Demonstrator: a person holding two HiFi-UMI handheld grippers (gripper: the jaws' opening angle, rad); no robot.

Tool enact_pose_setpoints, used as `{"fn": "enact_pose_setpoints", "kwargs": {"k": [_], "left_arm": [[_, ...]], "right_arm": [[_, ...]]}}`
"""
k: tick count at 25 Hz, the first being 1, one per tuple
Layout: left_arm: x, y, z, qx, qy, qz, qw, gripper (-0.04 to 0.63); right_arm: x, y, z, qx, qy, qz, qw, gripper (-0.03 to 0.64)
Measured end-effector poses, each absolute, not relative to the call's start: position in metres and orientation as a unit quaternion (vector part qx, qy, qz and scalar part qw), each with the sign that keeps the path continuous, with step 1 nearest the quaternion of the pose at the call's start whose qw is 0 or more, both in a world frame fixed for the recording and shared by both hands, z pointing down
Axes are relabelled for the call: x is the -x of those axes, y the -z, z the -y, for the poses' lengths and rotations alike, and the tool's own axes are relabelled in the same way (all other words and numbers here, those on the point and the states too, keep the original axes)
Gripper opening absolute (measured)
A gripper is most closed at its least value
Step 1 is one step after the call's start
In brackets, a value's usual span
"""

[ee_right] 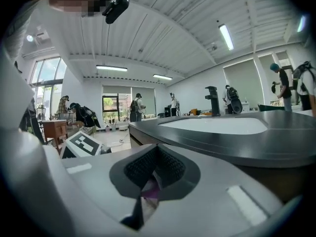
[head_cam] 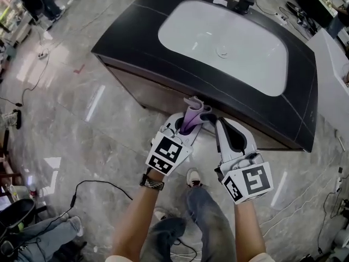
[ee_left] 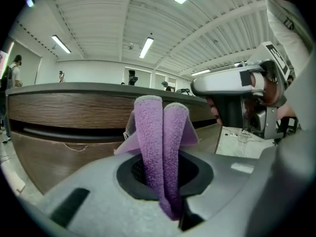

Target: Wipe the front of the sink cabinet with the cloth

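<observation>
Standing at sink cabinet [head_cam: 143, 90], both grippers held close to its wood-grain front, just under edge of dark countertop [head_cam: 125, 34]. Clamped tight in L gripper [head_cam: 186, 125]: purple cloth [ee_left: 160, 132], folded double, two terry rolls sticking up side by side out of the pads, w/ a flat flap spread behind. From head view, only a small bunch poking past the jaw tips, right at cabinet front. Touching it or just short, can't tell. R gripper [head_cam: 211, 122] alongside, nearly tip to tip w/ the L one. Jaws pinched together there too, w/ a sliver of purple caught low betw. the pads in R gripper view, i.e. nipping a bit of same cloth. L marker cube [head_cam: 166, 154] & R marker cube [head_cam: 251, 182] at rear of grippers, facing up toward head cam. Dark band [head_cam: 151, 183] on L wrist. Set into countertop above: white basin [head_cam: 229, 45] w/ drain in middle, black faucet [ee_right: 212, 100] at far side. Below: glossy grey marble-look floor [head_cam: 71, 108], black cable [head_cam: 92, 187] looped near the feet, jeans & a light shoe [head_cam: 193, 177] betw. the forearms. In bkgd of R gripper view, several people standing by the windows & beyond the sink.
</observation>
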State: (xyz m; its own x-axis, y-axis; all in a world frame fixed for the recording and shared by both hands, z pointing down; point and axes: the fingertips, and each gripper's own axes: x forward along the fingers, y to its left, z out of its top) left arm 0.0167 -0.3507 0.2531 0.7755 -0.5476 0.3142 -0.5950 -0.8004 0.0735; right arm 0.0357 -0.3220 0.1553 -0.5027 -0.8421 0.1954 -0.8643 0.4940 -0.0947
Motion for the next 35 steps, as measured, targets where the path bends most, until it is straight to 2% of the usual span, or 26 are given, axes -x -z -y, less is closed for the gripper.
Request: {"fn": "enact_pose_setpoints", "kwargs": {"k": [15, 26, 35], "left_arm": [[-0.015, -0.272, 0.376, -0.950, -0.063, 0.304, -0.013, 0.051], [-0.012, -0.279, 0.384, -0.946, -0.015, 0.312, -0.088, 0.052], [0.031, -0.301, 0.399, -0.935, 0.003, 0.345, -0.084, 0.052]], "right_arm": [[-0.023, -0.202, 0.343, -0.481, -0.014, 0.875, 0.056, 0.006], [-0.023, -0.227, 0.348, -0.479, -0.001, 0.878, -0.006, 0.006], [-0.013, -0.245, 0.346, -0.480, -0.004, 0.877, -0.016, 0.006]]}}
